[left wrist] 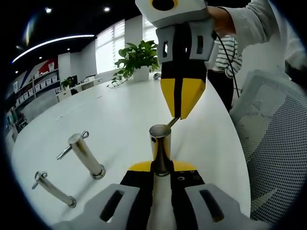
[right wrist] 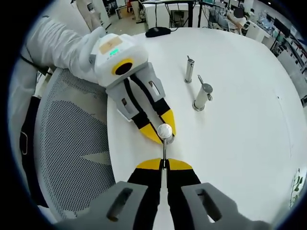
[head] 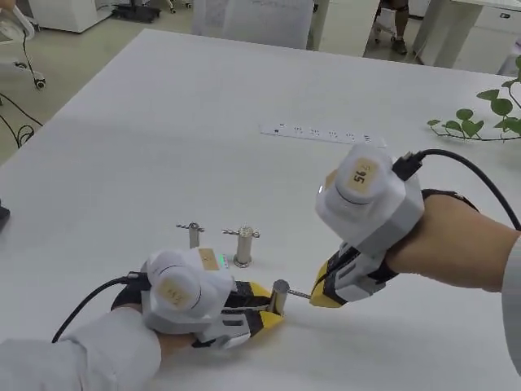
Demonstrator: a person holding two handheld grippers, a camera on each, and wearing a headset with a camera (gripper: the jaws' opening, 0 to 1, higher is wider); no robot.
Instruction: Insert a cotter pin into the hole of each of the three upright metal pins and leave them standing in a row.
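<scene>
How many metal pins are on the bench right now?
3. One pin clamped in the left gripper; two pins standing free beyond it, each carrying a cotter pin.

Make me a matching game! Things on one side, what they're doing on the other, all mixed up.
1 left gripper
2 right gripper
3 middle pin
4 power strip

A lies flat far up the table
B shut on a cotter pin
C stands free, already pinned
D shut on the nearest upright pin

Pairs: 1-D, 2-B, 3-C, 4-A
</scene>
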